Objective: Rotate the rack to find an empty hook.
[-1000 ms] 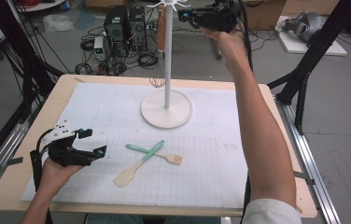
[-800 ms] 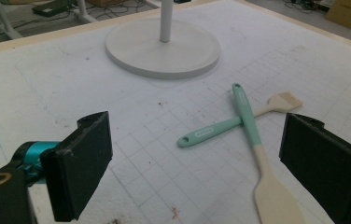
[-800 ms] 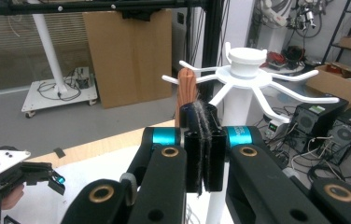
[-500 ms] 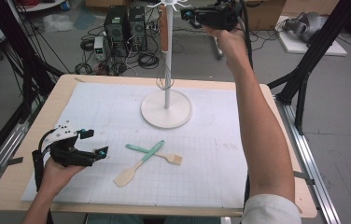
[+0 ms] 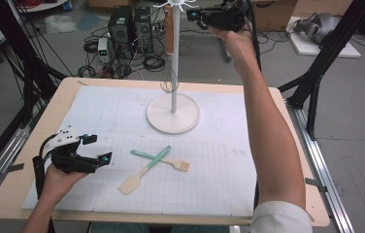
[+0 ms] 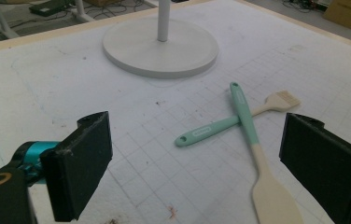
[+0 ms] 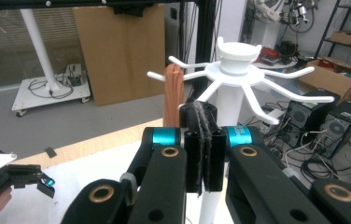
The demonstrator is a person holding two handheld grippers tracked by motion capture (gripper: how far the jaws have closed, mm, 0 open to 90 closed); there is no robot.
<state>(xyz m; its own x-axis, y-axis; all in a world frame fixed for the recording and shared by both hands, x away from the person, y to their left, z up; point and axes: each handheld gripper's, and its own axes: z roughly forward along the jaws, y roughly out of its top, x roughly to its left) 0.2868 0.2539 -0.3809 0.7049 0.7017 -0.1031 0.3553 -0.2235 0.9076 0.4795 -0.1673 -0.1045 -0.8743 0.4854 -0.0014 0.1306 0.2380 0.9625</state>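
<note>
A white hook stand (image 5: pixel 173 113) rises from the mat's far middle, its ring of hooks (image 7: pixel 233 70) at the top. A whisk (image 5: pixel 169 83) with a wooden handle (image 7: pixel 173 93) hangs from one hook beside the pole. My right gripper (image 5: pixel 191 13) is held high next to the hook ring, its jaws shut flat together (image 7: pixel 205 135) with nothing between them. On the mat, a teal-handled spatula (image 5: pixel 144 170) lies crossed over a teal-handled brush (image 5: pixel 163 160). My left gripper (image 5: pixel 98 148) rests at the mat's left, open and empty (image 6: pixel 201 163), and points toward the spatula (image 6: pixel 253 154) and brush (image 6: pixel 229 123).
A white gridded mat (image 5: pixel 229 179) covers most of the wooden table (image 5: pixel 6 194). Black frame struts (image 5: pixel 316 82) stand at the table's sides. Computer towers (image 5: pixel 132 24), cables and cardboard sit on the floor beyond the far edge.
</note>
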